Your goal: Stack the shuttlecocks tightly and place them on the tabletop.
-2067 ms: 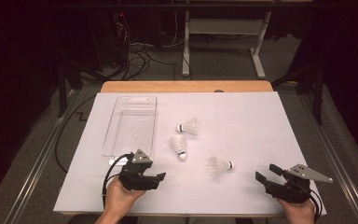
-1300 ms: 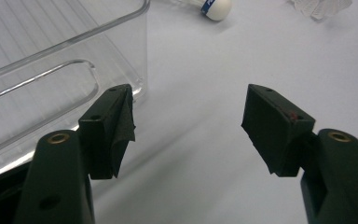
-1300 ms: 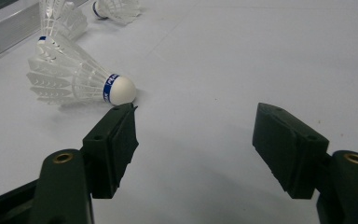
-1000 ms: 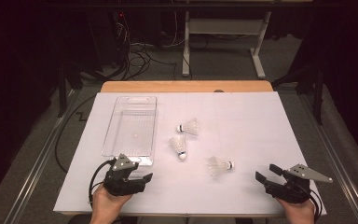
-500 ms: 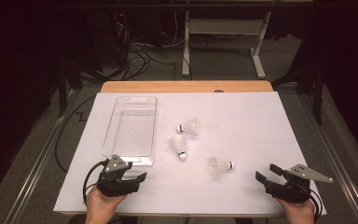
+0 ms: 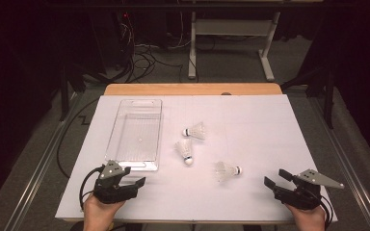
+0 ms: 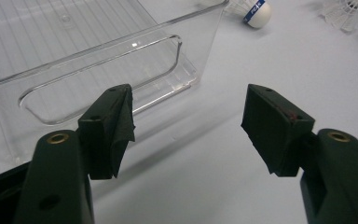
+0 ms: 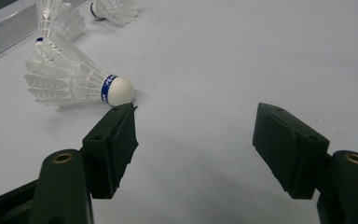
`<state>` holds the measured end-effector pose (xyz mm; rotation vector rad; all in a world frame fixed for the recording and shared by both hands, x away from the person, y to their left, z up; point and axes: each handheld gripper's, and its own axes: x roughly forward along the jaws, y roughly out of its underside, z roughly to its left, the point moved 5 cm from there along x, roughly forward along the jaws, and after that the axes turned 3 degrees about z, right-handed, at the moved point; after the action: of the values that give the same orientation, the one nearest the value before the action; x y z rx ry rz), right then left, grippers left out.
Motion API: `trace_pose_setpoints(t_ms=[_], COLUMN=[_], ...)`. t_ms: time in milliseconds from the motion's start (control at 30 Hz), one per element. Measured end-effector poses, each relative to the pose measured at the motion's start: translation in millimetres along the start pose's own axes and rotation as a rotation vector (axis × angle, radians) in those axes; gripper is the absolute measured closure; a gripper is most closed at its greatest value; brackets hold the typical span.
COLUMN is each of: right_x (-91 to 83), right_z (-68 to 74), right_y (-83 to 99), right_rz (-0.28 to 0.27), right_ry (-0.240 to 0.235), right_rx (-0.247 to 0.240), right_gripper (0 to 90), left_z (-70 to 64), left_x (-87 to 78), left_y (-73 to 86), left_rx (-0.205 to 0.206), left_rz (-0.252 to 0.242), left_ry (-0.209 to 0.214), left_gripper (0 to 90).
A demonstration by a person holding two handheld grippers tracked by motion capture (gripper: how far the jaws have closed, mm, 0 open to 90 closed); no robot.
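I hold both the left gripper (image 6: pixel 134 183) and right gripper (image 6: pixel 275 179) released and empty at the near edge, three shuttlecocks (image 6: pixel 227 170) lying loose beside the clear bin (image 6: pixel 136 135), ready for loading.

The clear tray (image 7: pixel 74 56) runs past the left gripper view's edge.

White shuttlecocks (image 6: pixel 227 170) with blue-banded white corks beside the clear, ribbed bin (image 6: pixel 136 134); white table cover (image 6: pixel 270 130), black grippers (image 6: pixel 134 183) with grey plates.
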<state>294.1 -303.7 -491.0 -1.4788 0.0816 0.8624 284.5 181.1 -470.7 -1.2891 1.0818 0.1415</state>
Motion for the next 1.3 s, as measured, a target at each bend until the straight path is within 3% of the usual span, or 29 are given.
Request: trace_pose_setpoints(t_ms=[667,1300], right_x=[0.2,0.2], right_z=[-0.6,-0.2], right_y=[0.1,-0.1], right_rz=[0.001,0.001], right_ry=[0.002,0.005], right_rx=[0.000,0.000], right_gripper=[30.9,30.8], left_z=[14.0,32.7], left_x=[-6.9,-11.9], left_y=[11.6,20.1], left_rx=[-0.040,-0.092], left_rz=[-0.051,-0.142], left_ry=[-0.039,-0.059], left_gripper=[34.3,33.8])
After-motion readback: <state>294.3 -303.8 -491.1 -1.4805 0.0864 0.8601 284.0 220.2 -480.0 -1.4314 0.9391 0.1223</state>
